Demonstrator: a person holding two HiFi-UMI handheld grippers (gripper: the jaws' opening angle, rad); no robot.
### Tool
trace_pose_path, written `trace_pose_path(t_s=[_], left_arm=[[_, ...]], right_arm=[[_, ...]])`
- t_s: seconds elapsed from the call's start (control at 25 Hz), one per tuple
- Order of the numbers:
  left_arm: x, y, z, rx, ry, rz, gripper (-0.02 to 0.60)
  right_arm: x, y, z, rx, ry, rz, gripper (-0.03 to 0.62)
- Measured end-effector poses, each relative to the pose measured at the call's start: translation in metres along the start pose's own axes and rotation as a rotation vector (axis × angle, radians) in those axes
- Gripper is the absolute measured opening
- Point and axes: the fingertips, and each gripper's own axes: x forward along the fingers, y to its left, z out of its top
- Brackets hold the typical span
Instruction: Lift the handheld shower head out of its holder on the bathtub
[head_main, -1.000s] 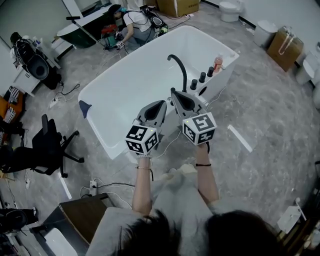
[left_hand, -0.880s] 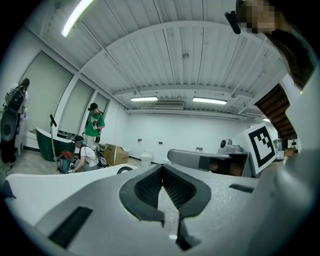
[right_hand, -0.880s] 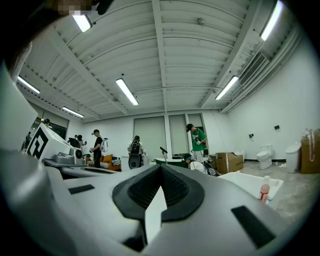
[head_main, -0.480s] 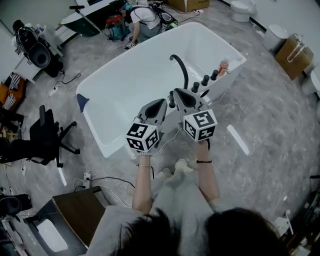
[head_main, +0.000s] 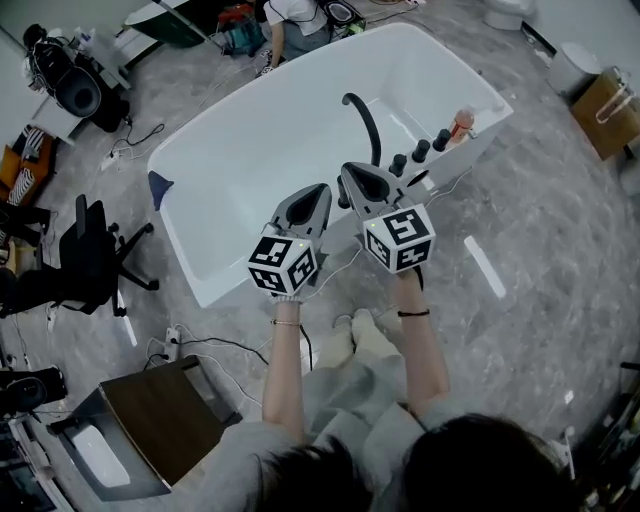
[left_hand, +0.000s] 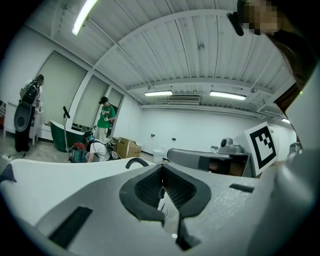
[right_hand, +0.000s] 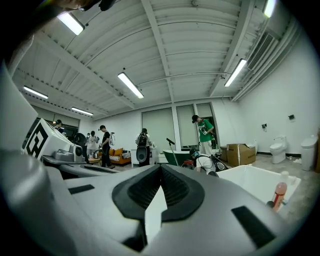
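At bathtub (head_main: 250, 150) near rim, left gripper (head_main: 318, 192), right gripper (head_main: 350, 172) are hovering clamped together, empty; next: opening onto probable shower head (head_main: 417, 180).

No legible words, brands or numbers, only black-and-white coded squares on left cube (head_main: 283, 265), right cube (head_main: 398, 238)
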Motion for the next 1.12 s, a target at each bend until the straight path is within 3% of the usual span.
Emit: trace_pose_path(t_s=[0.6,0.72,1.12], left_arm=[[0.041,0.036,-0.091,-0.018,0.117,-0.009,0.005],[0.046,0.042,-0.105,-0.020,0.133,-0.010,0.005],[0.061,0.063,-0.156,-0.043,0.180,-0.005,0.005]], right_arm=[[0.029,-0.034,-0.100,0.003,0.064,0.030,0.006],[0.038,-0.040,-0.122,0.005,0.091,0.039,0.057],[0.065,-0.055,-0.179,0.029,0.154,0.064,0.132]])
